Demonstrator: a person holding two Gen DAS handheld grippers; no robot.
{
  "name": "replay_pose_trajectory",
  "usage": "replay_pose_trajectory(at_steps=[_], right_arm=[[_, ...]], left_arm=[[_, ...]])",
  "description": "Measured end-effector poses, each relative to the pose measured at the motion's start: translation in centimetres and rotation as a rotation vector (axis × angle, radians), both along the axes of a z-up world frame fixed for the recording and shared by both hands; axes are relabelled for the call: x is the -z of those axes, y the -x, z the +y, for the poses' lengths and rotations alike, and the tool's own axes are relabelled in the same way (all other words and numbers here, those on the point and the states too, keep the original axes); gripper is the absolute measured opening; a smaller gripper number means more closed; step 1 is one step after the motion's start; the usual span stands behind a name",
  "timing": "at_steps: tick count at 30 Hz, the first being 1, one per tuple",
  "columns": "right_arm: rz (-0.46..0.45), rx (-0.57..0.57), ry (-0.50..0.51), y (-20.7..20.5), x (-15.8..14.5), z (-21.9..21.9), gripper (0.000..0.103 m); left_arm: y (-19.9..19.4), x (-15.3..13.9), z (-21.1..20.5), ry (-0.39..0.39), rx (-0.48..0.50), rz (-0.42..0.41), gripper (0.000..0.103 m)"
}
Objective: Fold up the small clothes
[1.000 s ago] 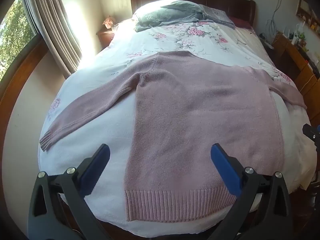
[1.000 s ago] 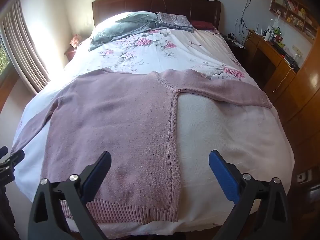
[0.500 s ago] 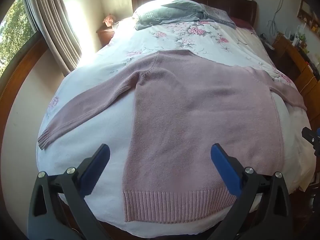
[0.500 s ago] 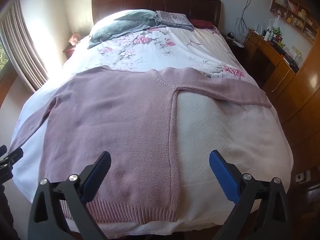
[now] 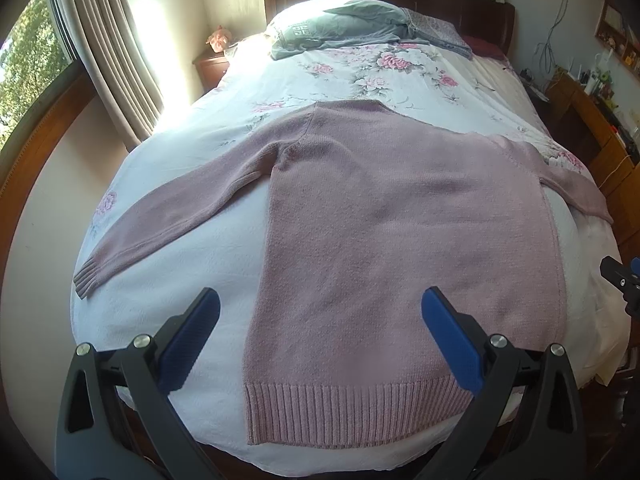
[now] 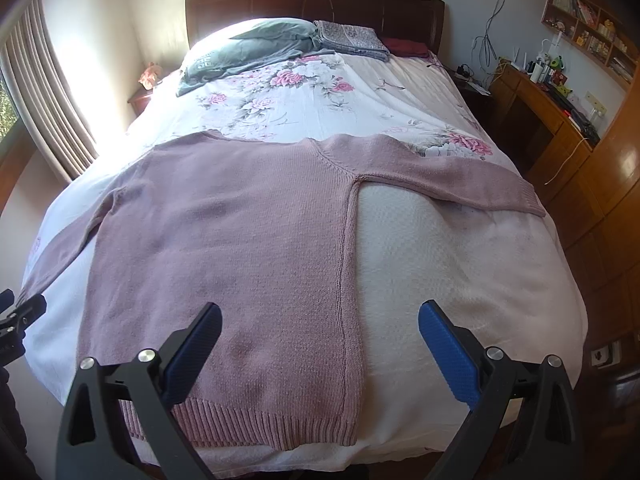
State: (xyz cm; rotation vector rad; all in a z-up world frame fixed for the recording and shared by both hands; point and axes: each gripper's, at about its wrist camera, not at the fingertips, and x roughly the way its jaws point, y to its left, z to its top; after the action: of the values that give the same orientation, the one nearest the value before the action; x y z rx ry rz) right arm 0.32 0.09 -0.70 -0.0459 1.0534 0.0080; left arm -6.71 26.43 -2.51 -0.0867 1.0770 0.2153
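The left sleeve (image 5: 176,216) of the pink sweater (image 5: 400,240) lay stretched out toward the window side of the bed (image 5: 168,280). Its ribbed cuff (image 5: 90,276) reached almost to the bed's edge. The sleeve was probably spread like that so it could be folded in over the body.

The left hand-held gripper (image 5: 320,332) hung above the near end of the bed. Its two blue pads (image 5: 188,340) were wide apart and held nothing. They framed the left side of the sweater's hem (image 5: 352,412), so it looked ready to reach for that part.

The sweater itself lay flat in the middle of the bed, with its hem at the near edge and its neck toward the pillows. Flat and smooth is a good way to start a fold. No fold showed yet.

The right hand-held gripper (image 6: 320,340) was wide open too, and empty. It sat over the right side seam (image 6: 346,280) of the sweater. The right sleeve (image 6: 440,176) ran out to the far right, toward the desk (image 6: 560,120).

At the head of the bed a grey cloth (image 6: 240,56) had a white square mark (image 6: 206,60) on it. It was too small to read. No other writing could be read.
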Motion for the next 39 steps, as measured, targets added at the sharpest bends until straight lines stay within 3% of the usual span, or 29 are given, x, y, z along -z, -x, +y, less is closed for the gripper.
replay_pose_trajectory(at_steps=[39], right_arm=[[0.006,-0.003,-0.010,-0.73,0.21,-0.26,0.099]], left_arm=[[-0.25,0.24,0.50,-0.004,-0.003,0.012,0.100]])
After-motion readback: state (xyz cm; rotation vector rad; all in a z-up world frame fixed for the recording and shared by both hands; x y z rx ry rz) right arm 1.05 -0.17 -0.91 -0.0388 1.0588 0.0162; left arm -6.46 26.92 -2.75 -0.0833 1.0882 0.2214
